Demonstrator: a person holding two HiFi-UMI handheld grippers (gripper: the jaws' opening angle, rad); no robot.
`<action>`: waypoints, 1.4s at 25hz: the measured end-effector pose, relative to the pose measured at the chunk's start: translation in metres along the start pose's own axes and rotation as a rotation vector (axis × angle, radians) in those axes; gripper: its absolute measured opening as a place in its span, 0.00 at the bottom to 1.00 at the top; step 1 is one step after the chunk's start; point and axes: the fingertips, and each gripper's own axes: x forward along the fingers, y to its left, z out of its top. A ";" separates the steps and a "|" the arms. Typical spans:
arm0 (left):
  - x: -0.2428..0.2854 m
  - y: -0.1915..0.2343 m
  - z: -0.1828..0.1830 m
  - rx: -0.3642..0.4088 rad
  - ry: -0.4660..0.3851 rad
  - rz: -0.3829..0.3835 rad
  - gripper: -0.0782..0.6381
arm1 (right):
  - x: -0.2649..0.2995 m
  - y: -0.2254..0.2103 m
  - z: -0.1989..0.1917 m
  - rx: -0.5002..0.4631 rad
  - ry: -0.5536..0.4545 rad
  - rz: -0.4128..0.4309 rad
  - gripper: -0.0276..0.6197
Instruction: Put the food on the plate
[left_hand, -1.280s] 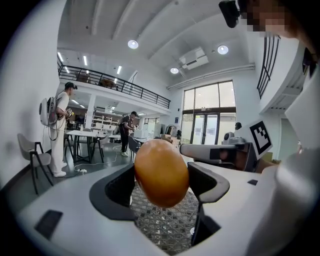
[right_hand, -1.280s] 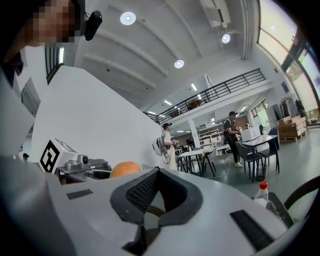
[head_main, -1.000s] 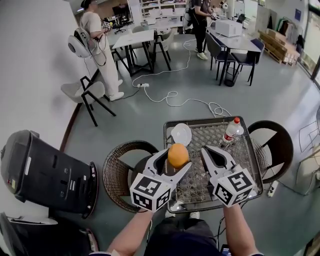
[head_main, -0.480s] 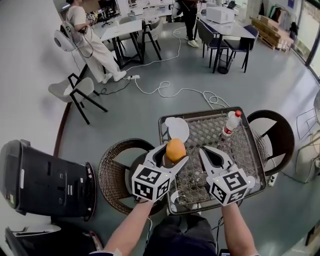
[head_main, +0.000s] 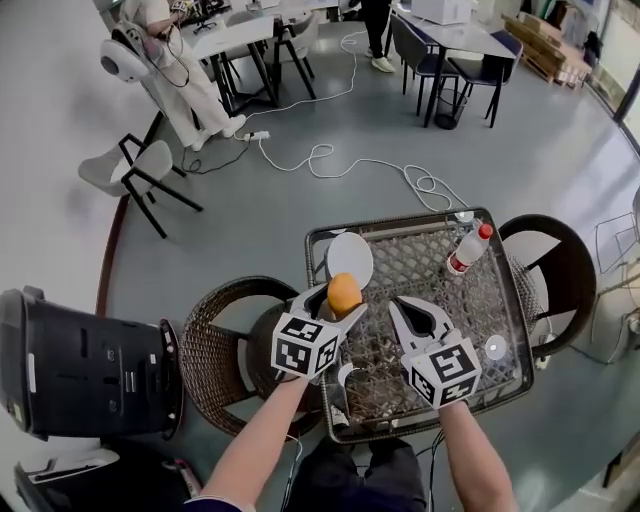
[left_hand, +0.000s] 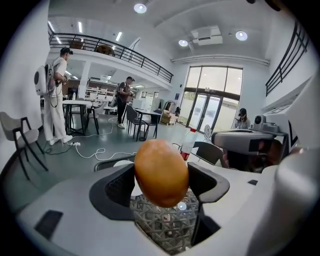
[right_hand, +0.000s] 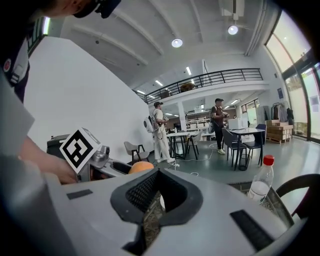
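An orange (head_main: 344, 294) is clamped between the jaws of my left gripper (head_main: 336, 303), held in the air over the left edge of the wire-mesh table (head_main: 470, 300). A white plate (head_main: 350, 258) lies on the table's far left corner, just beyond the orange. In the left gripper view the orange (left_hand: 161, 172) fills the gap in the left gripper (left_hand: 160, 176), and the plate (left_hand: 122, 163) peeks out behind it. My right gripper (head_main: 410, 305) hovers beside it over the table, its jaws closed with nothing between them. The right gripper view shows that gripper (right_hand: 162, 174) and the orange (right_hand: 141, 166) to its left.
A water bottle (head_main: 466, 249) with a red cap lies at the table's far right. A small white disc (head_main: 494, 347) sits near the right edge. Wicker chairs (head_main: 215, 345) (head_main: 555, 265) flank the table. A black machine (head_main: 80, 365) stands at left. Cables cross the floor beyond.
The head view has tilted and shifted. The left gripper, still holding the orange, has edged slightly closer to the plate. The right gripper keeps its place beside it.
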 end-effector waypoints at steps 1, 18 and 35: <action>0.007 0.007 -0.002 -0.003 0.011 0.005 0.58 | 0.006 -0.004 -0.003 -0.001 0.009 -0.002 0.05; 0.128 0.092 -0.043 -0.075 0.214 0.076 0.58 | 0.050 -0.055 -0.050 0.067 0.112 -0.035 0.05; 0.162 0.115 -0.068 -0.031 0.318 0.185 0.58 | 0.055 -0.067 -0.062 0.135 0.131 -0.048 0.05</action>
